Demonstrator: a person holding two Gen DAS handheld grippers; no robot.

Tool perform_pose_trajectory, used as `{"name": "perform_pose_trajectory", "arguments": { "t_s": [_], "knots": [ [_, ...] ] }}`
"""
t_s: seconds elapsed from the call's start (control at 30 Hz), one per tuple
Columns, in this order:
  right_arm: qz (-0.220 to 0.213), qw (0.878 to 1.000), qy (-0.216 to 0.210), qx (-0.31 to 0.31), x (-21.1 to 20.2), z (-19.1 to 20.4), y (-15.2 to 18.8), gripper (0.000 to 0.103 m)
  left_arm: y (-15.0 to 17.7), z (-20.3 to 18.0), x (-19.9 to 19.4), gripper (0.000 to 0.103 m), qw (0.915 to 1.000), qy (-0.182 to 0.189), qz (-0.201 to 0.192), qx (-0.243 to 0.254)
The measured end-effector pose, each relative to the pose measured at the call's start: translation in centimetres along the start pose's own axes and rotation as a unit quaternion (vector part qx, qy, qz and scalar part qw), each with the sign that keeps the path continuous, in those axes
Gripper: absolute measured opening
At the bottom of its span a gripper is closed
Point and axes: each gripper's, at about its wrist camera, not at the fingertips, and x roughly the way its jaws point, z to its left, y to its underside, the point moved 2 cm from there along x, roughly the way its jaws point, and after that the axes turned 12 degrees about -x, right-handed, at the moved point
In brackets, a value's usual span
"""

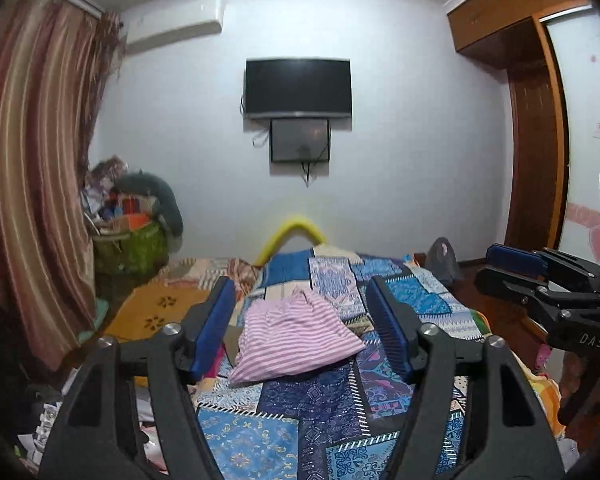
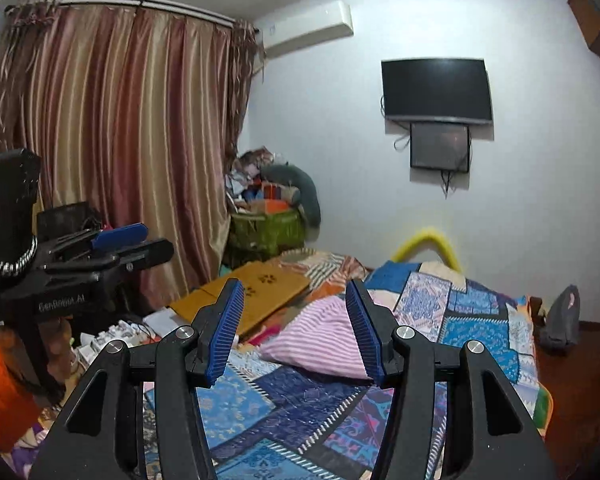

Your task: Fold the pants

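Note:
The pink and white striped pants lie bunched in a loose heap on the blue patchwork bedspread. They also show in the right wrist view. My left gripper is open and empty, held above the bed short of the pants. My right gripper is open and empty too, also short of the pants. The right gripper shows at the right edge of the left wrist view; the left gripper shows at the left of the right wrist view.
An orange folding board lies left of the pants. A green basket of clutter stands by the curtain. A yellow tube arches at the bed's far end. A grey bag and a wardrobe are at the right.

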Motion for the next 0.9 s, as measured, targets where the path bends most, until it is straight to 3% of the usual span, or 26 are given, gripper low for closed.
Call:
{"name": "perform_pose_trajectory", "arguments": {
  "t_s": [0.17,0.27,0.4,0.53,0.67,0.9],
  "knots": [
    [-0.023,1.0,0.007,0.012,-1.7,1.0,0.7,0.06,1.2,-1.1,-2.1,0.074,0.9999,0.002,-0.015,0.005],
    [-0.028,0.999,0.013,0.017,-2.1,1.3,1.0,0.063,1.8,-1.3,-2.6,0.081,0.9998,0.005,-0.017,-0.003],
    [-0.036,0.999,0.028,0.02,-2.7,1.6,1.2,0.078,2.1,-1.1,-2.7,0.091,0.9997,0.006,-0.019,-0.011],
    [-0.036,0.998,0.045,0.018,-3.0,1.8,1.5,0.086,2.1,-0.9,-2.8,0.102,0.9996,0.001,-0.026,-0.015],
    [-0.033,0.997,0.061,0.023,-2.9,1.8,1.8,0.1,2.4,-0.8,-2.8,0.102,0.9995,0.0,-0.025,-0.018],
    [-0.029,0.997,0.069,0.032,-3.1,1.8,2.4,0.102,2.7,-0.8,-2.5,0.102,0.9996,0.003,-0.019,-0.022]
  ]
}}
